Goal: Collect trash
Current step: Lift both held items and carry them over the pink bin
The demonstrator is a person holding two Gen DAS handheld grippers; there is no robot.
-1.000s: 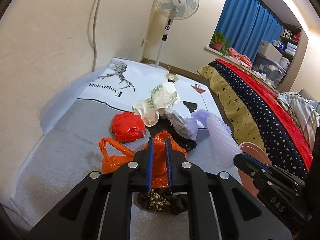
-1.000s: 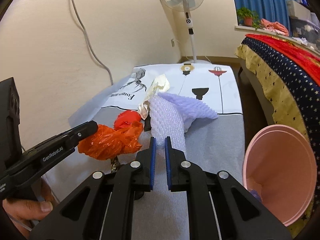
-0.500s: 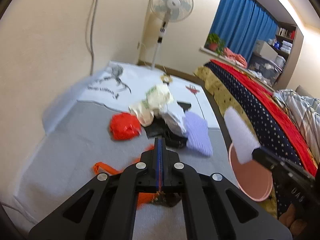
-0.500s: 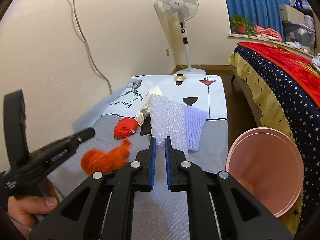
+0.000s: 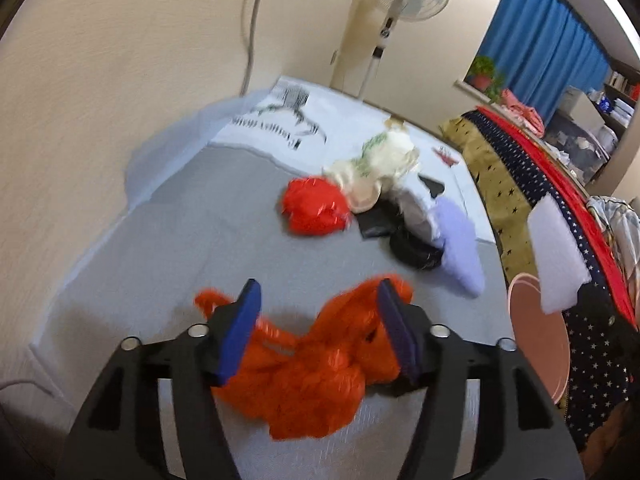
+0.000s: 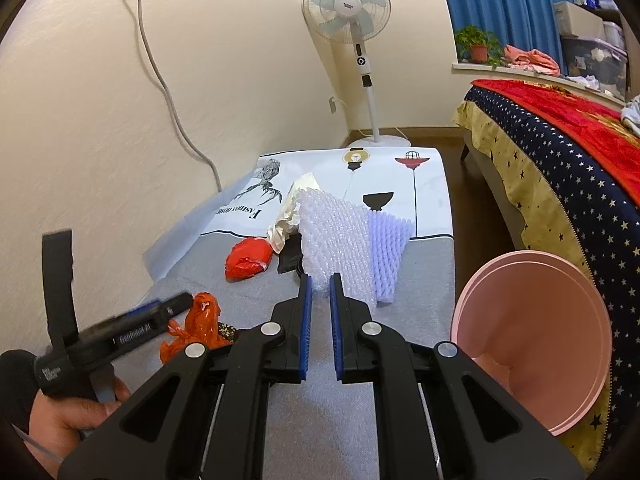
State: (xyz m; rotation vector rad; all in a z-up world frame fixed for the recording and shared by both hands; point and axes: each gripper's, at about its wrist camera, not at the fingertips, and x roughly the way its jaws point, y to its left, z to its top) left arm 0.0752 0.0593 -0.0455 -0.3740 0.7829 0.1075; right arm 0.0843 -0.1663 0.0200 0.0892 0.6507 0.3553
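My left gripper is open, its jaws spread wide on either side of an orange plastic bag that lies on the grey mat. The bag also shows in the right wrist view. My right gripper is shut on a white bubble-wrap sheet and holds it up above the mat, left of the pink bin. From the left wrist the sheet hangs over the bin's rim. More trash lies farther off: a red crumpled bag, a cream bag, a black bag and lilac foam netting.
The grey mat with a white printed sheet lies along the wall on the left. A bed with a starred cover runs along the right. A standing fan is at the far end.
My left gripper has opened and let go of the orange bag, which now lies on the mat between its jaws. My right gripper has lifted the bubble wrap higher, toward the bin.
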